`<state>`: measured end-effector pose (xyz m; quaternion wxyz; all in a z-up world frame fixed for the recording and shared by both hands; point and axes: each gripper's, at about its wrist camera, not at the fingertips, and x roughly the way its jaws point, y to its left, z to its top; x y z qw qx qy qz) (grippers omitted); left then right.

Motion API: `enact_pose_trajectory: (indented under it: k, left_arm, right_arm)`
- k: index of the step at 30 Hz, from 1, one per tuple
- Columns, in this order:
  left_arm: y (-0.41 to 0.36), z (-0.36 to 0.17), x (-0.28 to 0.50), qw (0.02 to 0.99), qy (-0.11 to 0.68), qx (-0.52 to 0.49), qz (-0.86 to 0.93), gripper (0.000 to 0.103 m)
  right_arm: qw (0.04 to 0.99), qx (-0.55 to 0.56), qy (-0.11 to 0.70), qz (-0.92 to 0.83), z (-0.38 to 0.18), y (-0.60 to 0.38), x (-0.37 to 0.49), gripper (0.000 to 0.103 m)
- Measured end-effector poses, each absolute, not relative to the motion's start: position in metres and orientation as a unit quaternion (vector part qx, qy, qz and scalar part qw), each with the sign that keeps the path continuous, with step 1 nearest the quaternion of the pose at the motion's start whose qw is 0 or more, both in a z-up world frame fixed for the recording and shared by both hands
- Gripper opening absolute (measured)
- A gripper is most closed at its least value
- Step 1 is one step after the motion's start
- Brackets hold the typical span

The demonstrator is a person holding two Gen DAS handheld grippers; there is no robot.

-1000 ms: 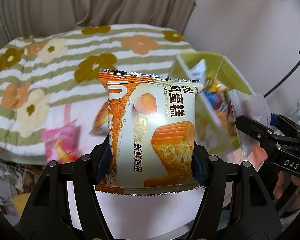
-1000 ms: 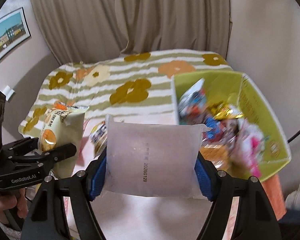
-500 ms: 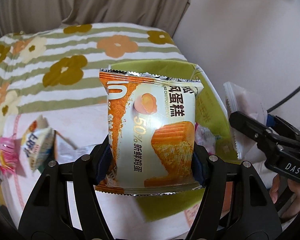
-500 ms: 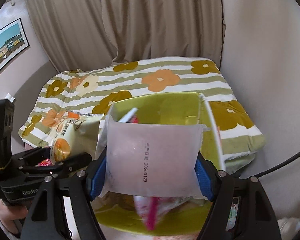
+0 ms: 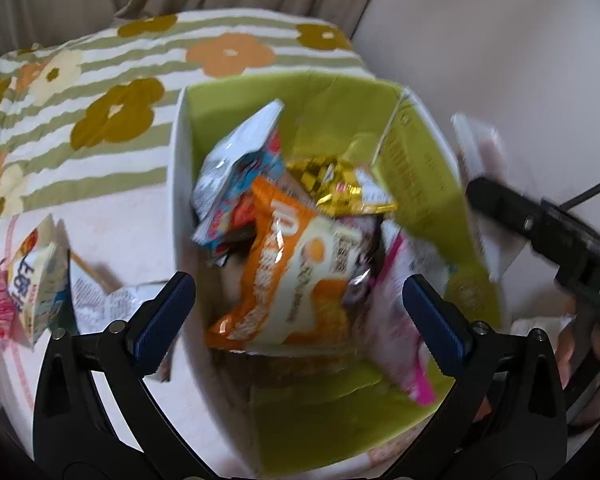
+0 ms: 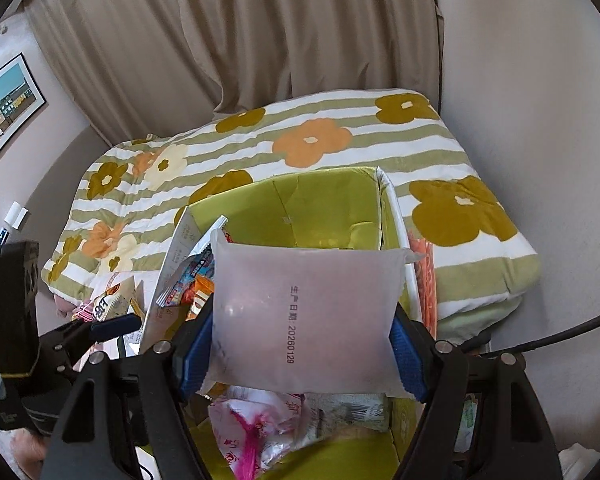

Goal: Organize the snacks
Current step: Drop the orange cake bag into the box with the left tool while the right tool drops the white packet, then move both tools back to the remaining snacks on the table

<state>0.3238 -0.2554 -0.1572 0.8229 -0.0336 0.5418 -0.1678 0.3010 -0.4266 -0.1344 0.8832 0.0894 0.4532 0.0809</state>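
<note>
Bed: quilted cover (image 6: pixel 340 136) in green and white stripes with big rounded flowers in orange, mustard and cream; pleated beige curtain (image 6: pixel 260 40) hangs behind it.
Box: lime-green cardboard box (image 5: pixel 340 100) with white outer walls, open at the top, sitting on the bed near the plain wall.
Box contents: crinkly foil and plastic packets piled loosely; a gold foil wrapper (image 5: pixel 336 184), a blue-and-white packet (image 5: pixel 240 168), a pink-and-white packet (image 5: pixel 404 328).
Cake packet: glossy orange-and-cream cake packet (image 5: pixel 296 276), pillow-shaped with crimped ends, lying inside the box on the other snacks, free of any grip.
Left gripper (image 5: pixel 296 312): fingers opening, blue ribbed pads spread wide above the box, touching nothing.
Right gripper (image 6: pixel 300 352): fingers clamped on the two side edges of a frosted white pouch (image 6: pixel 304 312).
White pouch: matte, translucent, soft and rectangular, printed date down its middle; held upright over the open box.
Outside the box: small snack packets (image 5: pixel 32 280) lie on the bed to its left, slightly blurred.
</note>
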Motion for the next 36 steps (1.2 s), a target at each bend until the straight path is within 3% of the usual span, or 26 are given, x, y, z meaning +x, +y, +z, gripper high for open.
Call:
enact_pose_trajectory:
  k: [15, 19, 24, 36]
  left_arm:
    - [-0.224, -0.135, 0.308, 0.854, 0.5, 0.003, -0.145, 0.102]
    - [-0.221, -0.132, 0.304, 0.858, 0.495, 0.011, -0.138, 0.102]
    - [-0.215, -0.132, 0.294, 0.858, 0.495, 0.003, -0.135, 0.102]
    - [-0.217, -0.112, 0.248, 0.871, 0.476, 0.0, -0.119, 0.102]
  right_arm:
    - [0.864, 0.105, 0.484, 0.091, -0.154, -0.418, 0.325, 0.075]
    - [0.878, 0.113, 0.455, 0.097, -0.147, -0.419, 0.318, 0.102]
    - [0.868, 0.085, 0.477, 0.109, -0.154, -0.416, 0.303, 0.102]
    - [0.881, 0.076, 0.446, 0.135, -0.132, -0.416, 0.265, 0.102]
